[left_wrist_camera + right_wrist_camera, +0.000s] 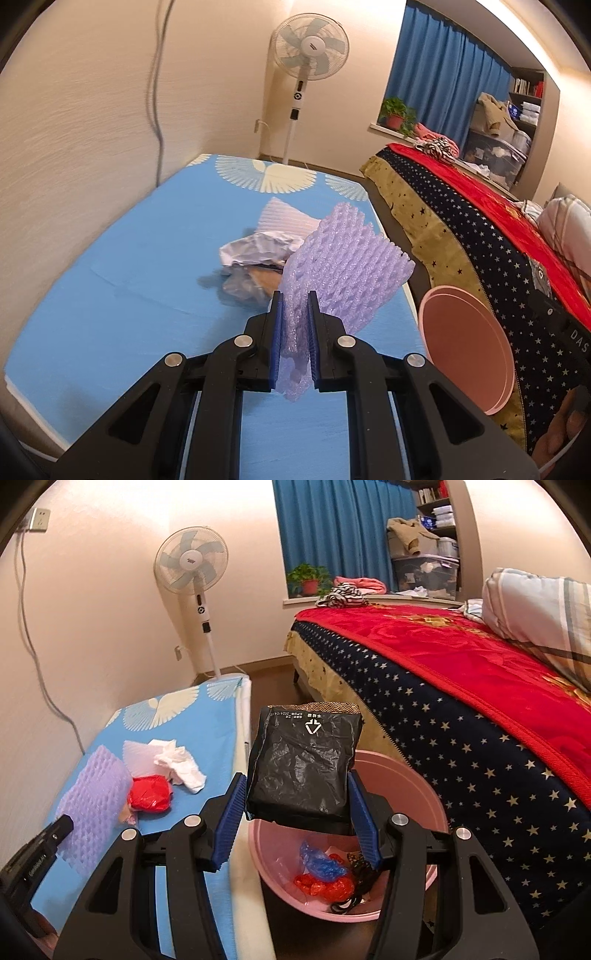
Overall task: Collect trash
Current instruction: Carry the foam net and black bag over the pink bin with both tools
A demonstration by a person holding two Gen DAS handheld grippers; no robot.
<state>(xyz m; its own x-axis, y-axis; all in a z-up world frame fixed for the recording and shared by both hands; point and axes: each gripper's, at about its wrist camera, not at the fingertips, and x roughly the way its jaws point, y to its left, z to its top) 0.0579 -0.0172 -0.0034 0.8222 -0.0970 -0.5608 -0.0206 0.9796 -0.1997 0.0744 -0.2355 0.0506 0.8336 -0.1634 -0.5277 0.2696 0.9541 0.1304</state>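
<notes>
Presently a black pouch is gripped in the right gripper jaws above the pink basin; it should be released centred. Purple foam netting is clamped by the left gripper over the bench.

Two forward wrist views, shared blue mat

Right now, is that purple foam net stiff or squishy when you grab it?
Probably squishy: the left hand-held gripper has pinched the foam net thin between its pads. Likely very light, since the free end stands up unsupported. It may snag rather than slip, given its open mesh.
</notes>
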